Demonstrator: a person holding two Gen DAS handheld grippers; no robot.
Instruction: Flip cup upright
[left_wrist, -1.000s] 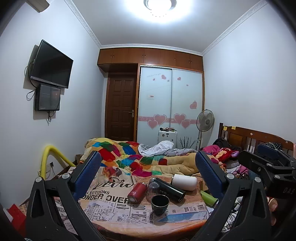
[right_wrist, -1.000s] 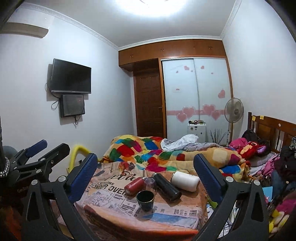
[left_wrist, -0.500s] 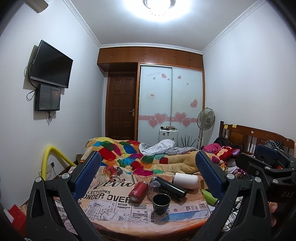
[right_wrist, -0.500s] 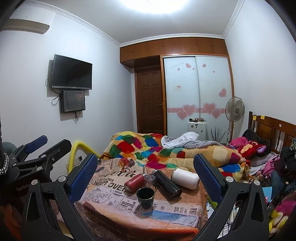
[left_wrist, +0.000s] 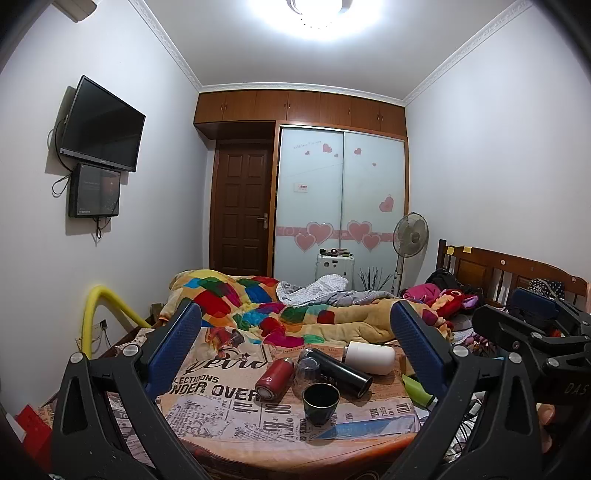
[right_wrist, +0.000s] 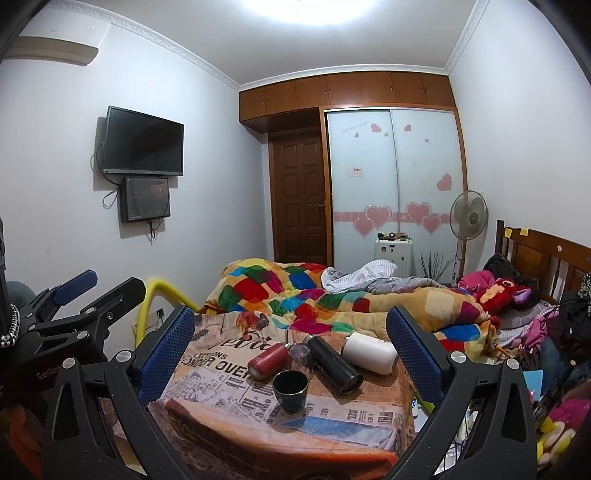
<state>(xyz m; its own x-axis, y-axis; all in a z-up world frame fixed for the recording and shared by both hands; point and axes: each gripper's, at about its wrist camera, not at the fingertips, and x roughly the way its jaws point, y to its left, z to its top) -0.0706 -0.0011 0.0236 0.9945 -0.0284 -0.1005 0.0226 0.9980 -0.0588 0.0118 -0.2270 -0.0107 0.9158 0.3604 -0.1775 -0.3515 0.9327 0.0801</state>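
Note:
A small dark green cup (left_wrist: 320, 397) (right_wrist: 290, 390) stands upright, mouth up, at the front of a table covered with a newspaper-print cloth (left_wrist: 229, 413) (right_wrist: 221, 373). Behind it lie a red bottle (left_wrist: 274, 378) (right_wrist: 267, 360), a black flask (left_wrist: 341, 372) (right_wrist: 335, 363) and a white bottle (left_wrist: 367, 357) (right_wrist: 370, 352), all on their sides. A clear glass (left_wrist: 308, 369) (right_wrist: 298, 352) sits between them. My left gripper (left_wrist: 295, 350) and right gripper (right_wrist: 290, 350) are both open and empty, held back from the table.
A bed with a colourful quilt (left_wrist: 266, 306) lies behind the table. A yellow tube (left_wrist: 99, 314) stands at the left. A green object (left_wrist: 415, 387) hangs off the table's right edge. Clutter and a wooden headboard (left_wrist: 498, 269) fill the right side.
Both grippers have moved a little forward and down toward the table; the objects on it have not moved. Both jaws stay open.

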